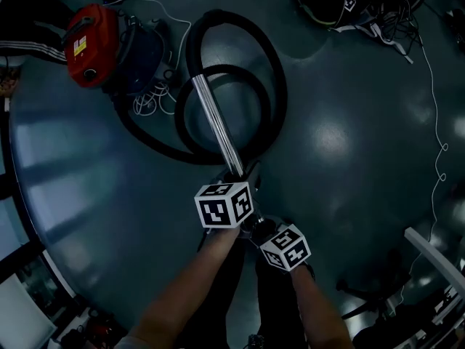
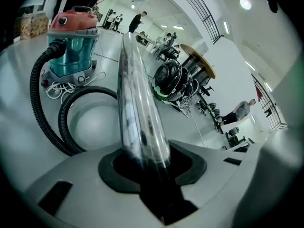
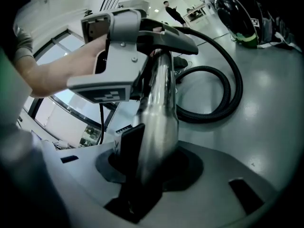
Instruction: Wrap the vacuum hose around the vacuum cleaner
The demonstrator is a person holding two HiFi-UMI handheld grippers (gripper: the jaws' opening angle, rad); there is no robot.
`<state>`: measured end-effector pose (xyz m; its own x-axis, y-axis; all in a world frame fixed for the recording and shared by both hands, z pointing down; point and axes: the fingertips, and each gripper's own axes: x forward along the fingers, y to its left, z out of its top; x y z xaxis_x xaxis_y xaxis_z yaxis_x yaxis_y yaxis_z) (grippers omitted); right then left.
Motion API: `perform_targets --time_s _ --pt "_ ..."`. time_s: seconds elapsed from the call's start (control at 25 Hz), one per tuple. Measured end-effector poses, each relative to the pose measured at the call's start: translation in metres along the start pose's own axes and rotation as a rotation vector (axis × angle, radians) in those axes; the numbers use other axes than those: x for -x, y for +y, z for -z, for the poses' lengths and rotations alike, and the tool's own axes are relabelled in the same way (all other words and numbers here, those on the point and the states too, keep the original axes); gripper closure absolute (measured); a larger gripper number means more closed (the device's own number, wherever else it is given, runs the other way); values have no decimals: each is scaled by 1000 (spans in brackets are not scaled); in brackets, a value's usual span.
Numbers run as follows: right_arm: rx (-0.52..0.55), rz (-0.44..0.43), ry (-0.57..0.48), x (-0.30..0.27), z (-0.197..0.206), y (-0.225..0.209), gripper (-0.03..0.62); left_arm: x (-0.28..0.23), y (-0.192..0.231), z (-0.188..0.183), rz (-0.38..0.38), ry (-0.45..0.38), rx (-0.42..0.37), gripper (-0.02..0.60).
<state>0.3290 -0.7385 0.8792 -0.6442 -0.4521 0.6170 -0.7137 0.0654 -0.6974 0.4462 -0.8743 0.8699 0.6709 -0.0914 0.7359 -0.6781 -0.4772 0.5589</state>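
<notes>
From the head view, our left gripper (image 1: 245, 179) and right gripper (image 1: 260, 227) meet on the metal wand (image 1: 216, 126). The hose (image 1: 270, 71) lies looped on the floor beside the vacuum cleaner (image 1: 102, 46). In the left gripper view, the jaws clamp the wand. In the right gripper view, the jaws pinch it too. We judge wrapping barely begun: next, we carry the wand around the cleaner.

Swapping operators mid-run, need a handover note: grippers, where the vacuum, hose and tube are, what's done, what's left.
Left gripper: shut on the metal tube, at the grip nearer the hose.
Right gripper: shut on the same tube, nearer its free end.
Vacuum cleaner: upright on the floor, ahead and to the left.
Hose: lies in loose loops on the floor beside the cleaner, and runs from the cleaner to the tube.
Done: both grippers have hold of the tube.
Left: all the wrapping. No turn of hose is round the cleaner yet.
</notes>
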Motion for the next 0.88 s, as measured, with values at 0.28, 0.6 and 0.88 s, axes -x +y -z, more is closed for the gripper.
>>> perform_targets --time_s 0.28,0.6,0.88 --pt "12 19 29 14 3 3 445 3 -10 8 116 102 -166 342" --pt "134 42 183 21 13 0 445 26 4 26 259 292 -222 210" --pt "248 102 312 29 19 -33 450 52 26 44 367 463 -317 167"
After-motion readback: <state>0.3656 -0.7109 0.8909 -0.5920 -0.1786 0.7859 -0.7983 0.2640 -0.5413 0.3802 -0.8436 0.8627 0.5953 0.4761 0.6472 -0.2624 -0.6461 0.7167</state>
